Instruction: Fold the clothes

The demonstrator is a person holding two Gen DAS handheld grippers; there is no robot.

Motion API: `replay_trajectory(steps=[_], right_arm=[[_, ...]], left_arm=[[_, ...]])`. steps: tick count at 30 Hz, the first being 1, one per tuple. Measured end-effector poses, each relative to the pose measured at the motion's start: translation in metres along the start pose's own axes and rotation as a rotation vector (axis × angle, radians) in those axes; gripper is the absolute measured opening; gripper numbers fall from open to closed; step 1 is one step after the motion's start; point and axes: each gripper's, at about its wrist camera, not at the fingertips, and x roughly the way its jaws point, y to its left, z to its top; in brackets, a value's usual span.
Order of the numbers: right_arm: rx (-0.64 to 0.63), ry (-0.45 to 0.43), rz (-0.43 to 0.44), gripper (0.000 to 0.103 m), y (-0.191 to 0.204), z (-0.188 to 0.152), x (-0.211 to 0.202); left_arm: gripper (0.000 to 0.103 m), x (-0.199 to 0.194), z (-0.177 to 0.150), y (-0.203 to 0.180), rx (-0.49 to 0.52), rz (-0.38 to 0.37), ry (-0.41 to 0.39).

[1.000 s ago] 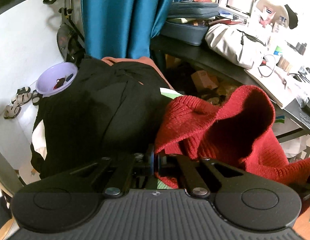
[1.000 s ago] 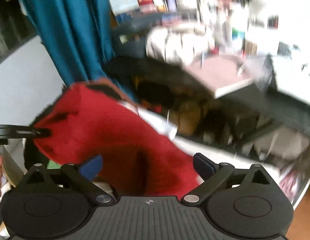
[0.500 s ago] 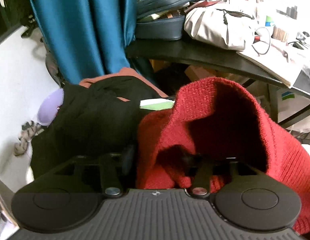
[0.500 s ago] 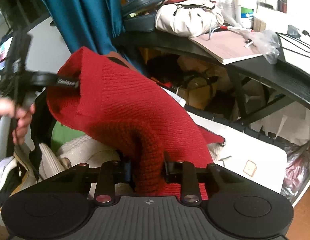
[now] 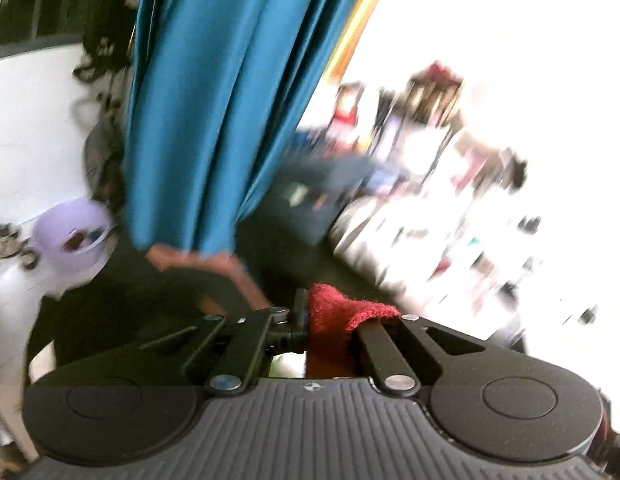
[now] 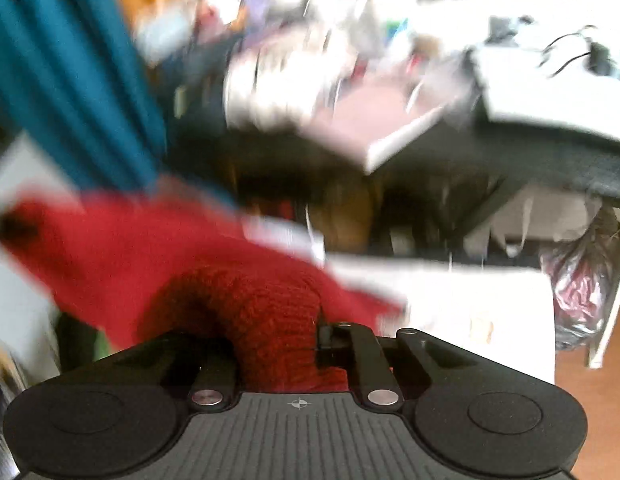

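Note:
A red knit sweater [image 6: 158,248] hangs stretched between my two grippers. My left gripper [image 5: 329,318] is shut on a bunched edge of the red sweater [image 5: 333,308], held up in front of the teal curtain [image 5: 214,100]. My right gripper [image 6: 278,340] is shut on a thick fold of the sweater, which spreads away to the left in the right wrist view. Both views are blurred by motion.
A pile of black clothes [image 5: 142,304] lies below the left gripper, with a lilac bowl [image 5: 70,236] beside it. A cluttered black desk [image 6: 509,152] stands at the right, a white surface [image 6: 469,304] below it, a plastic bag [image 6: 581,280] at far right.
Both grippers have lifted and swung with the sweater. The left view now tilts up toward the curtain, and only a small bunch of red knit shows between its fingers.

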Motion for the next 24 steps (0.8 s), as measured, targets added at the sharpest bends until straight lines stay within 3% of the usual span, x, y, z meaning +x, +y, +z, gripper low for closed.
replay_trajectory(steps=[3, 7, 11, 13, 19, 24], right_arm=[[0.062, -0.165, 0.104, 0.011, 0.011, 0.04, -0.061], [0.039, -0.355, 0.229, 0.011, 0.035, 0.079, -0.141], [-0.031, -0.491, 0.304, 0.011, 0.052, 0.101, -0.211], [-0.066, -0.549, 0.336, 0.011, 0.059, 0.107, -0.242], [-0.14, -0.679, 0.366, 0.011, 0.067, 0.12, -0.313], [-0.151, -0.753, 0.261, 0.011, 0.046, 0.116, -0.369]], left_arm=[[0.003, -0.042, 0.028, -0.017, 0.02, -0.044, -0.156], [0.002, -0.1, 0.067, -0.023, -0.013, -0.091, -0.348], [0.002, -0.161, 0.096, -0.044, 0.104, -0.1, -0.543], [0.002, -0.188, 0.106, -0.053, 0.122, -0.138, -0.602], [0.002, -0.237, 0.127, -0.064, 0.052, -0.307, -0.675], [0.002, -0.25, 0.125, -0.097, 0.045, -0.454, -0.738]])
